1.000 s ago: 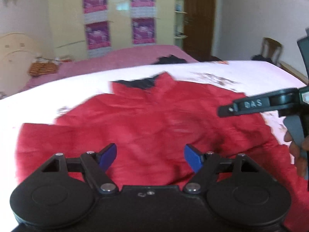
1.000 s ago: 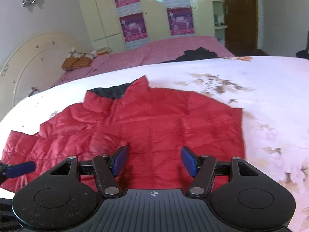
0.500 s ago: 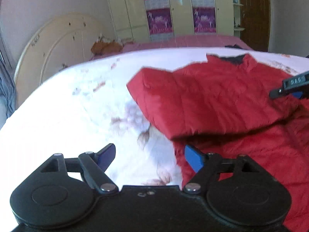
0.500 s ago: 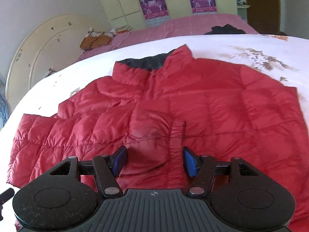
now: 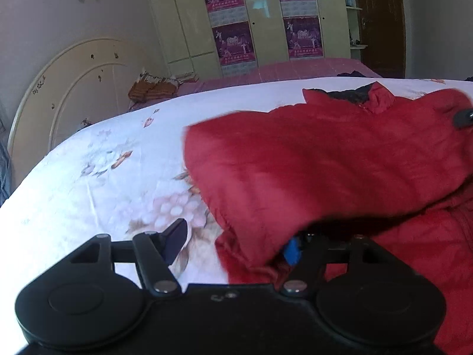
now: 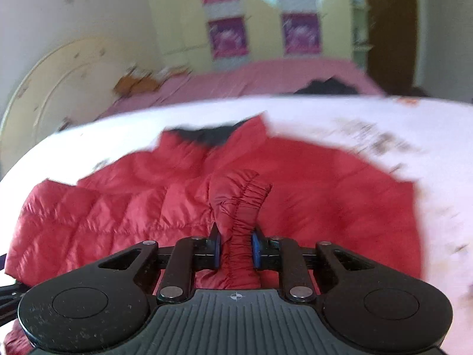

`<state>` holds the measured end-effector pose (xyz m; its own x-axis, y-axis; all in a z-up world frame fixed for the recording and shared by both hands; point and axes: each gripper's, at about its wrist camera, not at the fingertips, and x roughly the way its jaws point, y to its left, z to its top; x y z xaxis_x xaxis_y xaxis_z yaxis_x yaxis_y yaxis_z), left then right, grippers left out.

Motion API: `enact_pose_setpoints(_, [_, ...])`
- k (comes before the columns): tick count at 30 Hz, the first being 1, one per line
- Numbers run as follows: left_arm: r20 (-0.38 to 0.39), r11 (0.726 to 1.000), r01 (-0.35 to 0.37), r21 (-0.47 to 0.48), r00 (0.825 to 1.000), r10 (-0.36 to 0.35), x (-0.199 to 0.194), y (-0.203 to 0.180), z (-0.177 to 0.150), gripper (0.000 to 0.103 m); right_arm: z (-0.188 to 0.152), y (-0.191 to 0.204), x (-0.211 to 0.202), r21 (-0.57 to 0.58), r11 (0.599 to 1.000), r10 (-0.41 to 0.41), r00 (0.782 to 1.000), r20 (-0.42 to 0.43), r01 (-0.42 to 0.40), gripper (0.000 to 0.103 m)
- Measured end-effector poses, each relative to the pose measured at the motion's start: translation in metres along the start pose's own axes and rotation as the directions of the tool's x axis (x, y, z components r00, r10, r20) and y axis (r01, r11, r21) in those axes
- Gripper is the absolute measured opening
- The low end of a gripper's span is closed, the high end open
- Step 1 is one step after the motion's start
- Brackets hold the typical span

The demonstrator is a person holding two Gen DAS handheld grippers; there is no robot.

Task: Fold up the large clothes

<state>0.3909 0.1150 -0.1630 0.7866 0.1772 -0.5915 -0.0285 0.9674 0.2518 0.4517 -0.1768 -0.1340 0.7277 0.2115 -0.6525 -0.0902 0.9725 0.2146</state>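
Observation:
A red puffer jacket [image 6: 319, 195] with a dark collar lining lies spread on the white floral bedsheet [image 6: 384, 118]. My right gripper [image 6: 235, 250] is shut on the jacket's elastic sleeve cuff [image 6: 242, 204], which is lifted above the jacket body. In the left wrist view the jacket [image 5: 325, 165] has its left sleeve raised and folded over. My left gripper [image 5: 236, 241] is open at the sleeve's edge; red fabric lies over and around its right finger [image 5: 291, 250], the left finger [image 5: 176, 238] is over the sheet.
The bed's cream headboard [image 5: 68, 88] is at the left. A pink bed [image 5: 280, 71] with a dark garment lies behind. Yellow wardrobes with purple posters [image 5: 233, 41] and a brown door [image 5: 381, 23] are at the back.
My right gripper has closed on the sleeve cuff and lifted it. My left gripper has moved closer to the jacket's left sleeve, with fabric now over its right finger.

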Motion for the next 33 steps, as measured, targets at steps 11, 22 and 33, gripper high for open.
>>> enact_pose_setpoints(11, [-0.032,0.992,0.096,0.078,0.995,-0.094,0.014,-0.023,-0.002,0.029,-0.014,-0.058,-0.002,0.086,0.988,-0.121,0.991,-0.059,0.126,0.019])
enact_pose_setpoints(22, [-0.099,0.993,0.119,0.026,0.988,-0.116,0.002,-0.002,-0.009,0.024,-0.024,-0.061,0.002,0.038,0.986,-0.155,0.983,-0.099,0.159,0.028])
enact_pose_setpoints(33, [-0.094,1.0,0.03,0.004,0.995,-0.029,0.003,0.009,-0.013,0.027,-0.033,-0.048,0.009,-0.009,0.988,-0.157,0.981,-0.114,0.157,0.028])
